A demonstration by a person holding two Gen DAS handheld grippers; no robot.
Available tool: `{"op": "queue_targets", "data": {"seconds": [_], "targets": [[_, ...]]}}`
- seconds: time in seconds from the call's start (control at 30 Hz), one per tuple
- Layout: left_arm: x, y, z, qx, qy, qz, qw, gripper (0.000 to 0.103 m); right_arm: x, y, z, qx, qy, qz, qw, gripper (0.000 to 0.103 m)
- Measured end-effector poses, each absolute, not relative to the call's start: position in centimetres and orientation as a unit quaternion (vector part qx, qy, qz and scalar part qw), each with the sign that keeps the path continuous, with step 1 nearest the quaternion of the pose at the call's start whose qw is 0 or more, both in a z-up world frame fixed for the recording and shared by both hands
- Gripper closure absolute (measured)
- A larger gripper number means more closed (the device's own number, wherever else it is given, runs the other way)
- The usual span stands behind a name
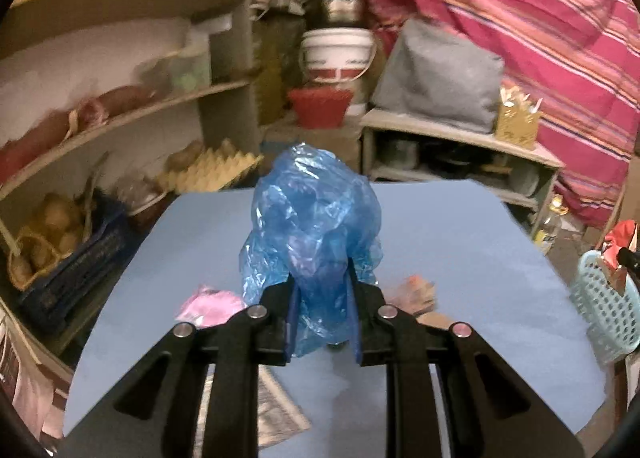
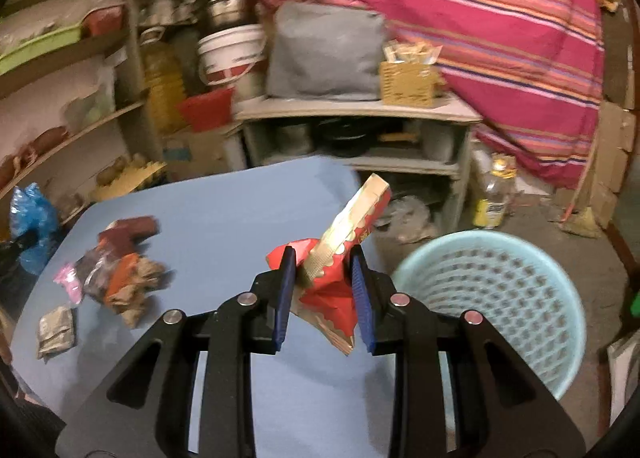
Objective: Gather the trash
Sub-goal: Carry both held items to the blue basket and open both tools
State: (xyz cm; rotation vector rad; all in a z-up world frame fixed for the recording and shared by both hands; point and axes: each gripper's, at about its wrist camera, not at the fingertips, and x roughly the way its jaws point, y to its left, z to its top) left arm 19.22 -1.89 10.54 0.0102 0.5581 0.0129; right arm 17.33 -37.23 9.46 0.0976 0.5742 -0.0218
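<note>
Two loads carried at once, both bound, by the look of it, for the pale blue basket (image 2: 492, 298) standing on the floor just off the table's right edge. Left gripper (image 1: 322, 318) pinched on a crumpled blue plastic bag (image 1: 316, 234), held up clear of the blue table (image 1: 460, 258), well left of the basket. Right gripper (image 2: 324, 298) clamped on a red-and-gold wrapper (image 2: 340, 258), just beside the basket's rim, nearly placed for dropping. Left on the table, far from the basket: a heap of wrappers (image 2: 120, 270), a pink scrap (image 2: 68, 282), a silver packet (image 2: 56, 330), waiting for later trips.
</note>
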Motion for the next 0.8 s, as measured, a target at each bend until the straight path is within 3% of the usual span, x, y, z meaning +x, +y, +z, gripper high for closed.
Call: {"op": "queue_targets", "data": {"seconds": [0.37, 0.8], "targets": [[20.7, -15.4, 11.4, 0.018, 0.269, -0.096, 0.958, 0.082, 15.9, -47.8, 8.6, 0.081, 0.284, -0.066, 0.953, 0.075], [22.1, -32.3, 8.4, 0.038, 0.286, -0.204, 0.936, 0.082, 14.7, -53.4, 6.6, 0.084, 0.289, -0.078, 0.95, 0.075]]}}
